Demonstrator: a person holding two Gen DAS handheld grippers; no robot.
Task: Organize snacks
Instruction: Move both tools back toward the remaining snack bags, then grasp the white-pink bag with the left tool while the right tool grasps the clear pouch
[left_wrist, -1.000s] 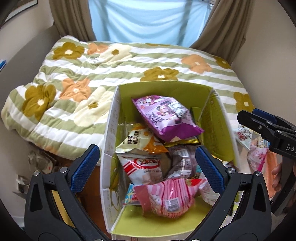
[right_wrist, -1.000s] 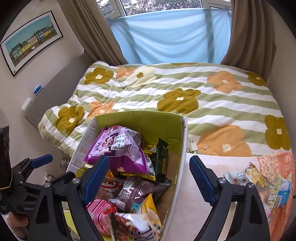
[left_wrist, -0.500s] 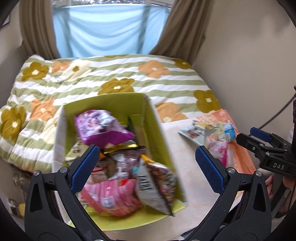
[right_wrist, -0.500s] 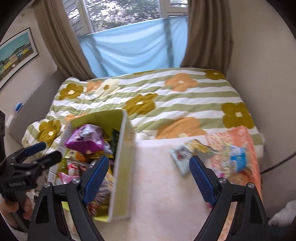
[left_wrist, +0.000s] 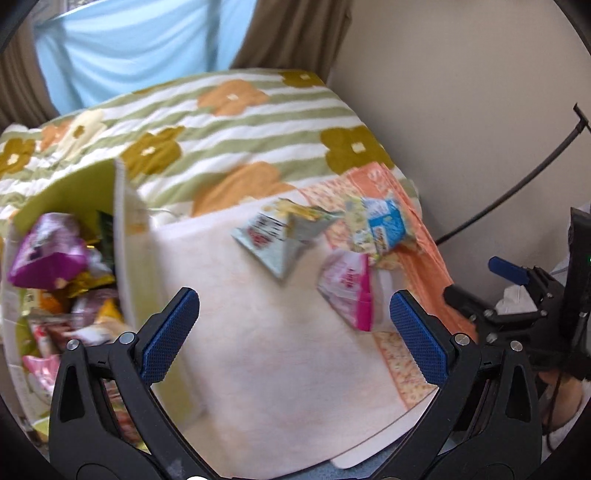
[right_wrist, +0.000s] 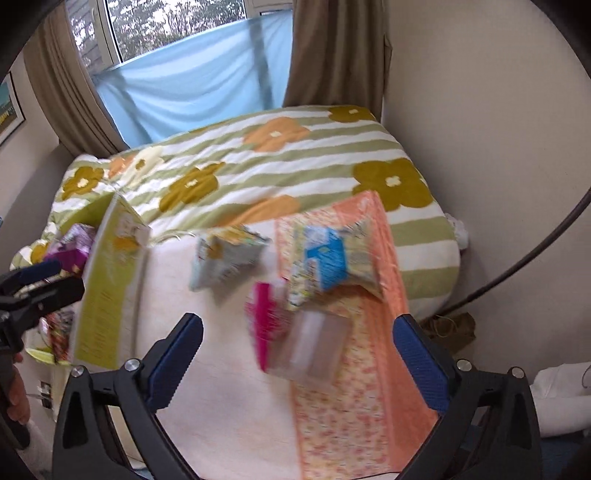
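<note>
A yellow-green box (left_wrist: 122, 236) (right_wrist: 107, 280) full of snack bags stands at the left, a purple bag (left_wrist: 48, 254) on top. Loose on the cream cloth (left_wrist: 258, 350) lie a grey-white bag (left_wrist: 277, 236) (right_wrist: 225, 254), a pink-and-white bag (left_wrist: 349, 288) (right_wrist: 269, 317) and a blue-and-yellow bag (left_wrist: 384, 225) (right_wrist: 328, 262). My left gripper (left_wrist: 295, 328) is open and empty above the cloth, left of the pink bag. My right gripper (right_wrist: 299, 354) is open and empty, over the pink bag and a clear packet (right_wrist: 314, 347).
An orange patterned cloth (right_wrist: 354, 402) lies under the right-hand bags. Behind is a bed with a green-striped flowered quilt (right_wrist: 280, 155). A beige wall (left_wrist: 461, 110) and a black cable (left_wrist: 517, 192) are at the right.
Both grippers have swung right, away from the box, toward the loose bags on the cloths. Both stay open and empty.
</note>
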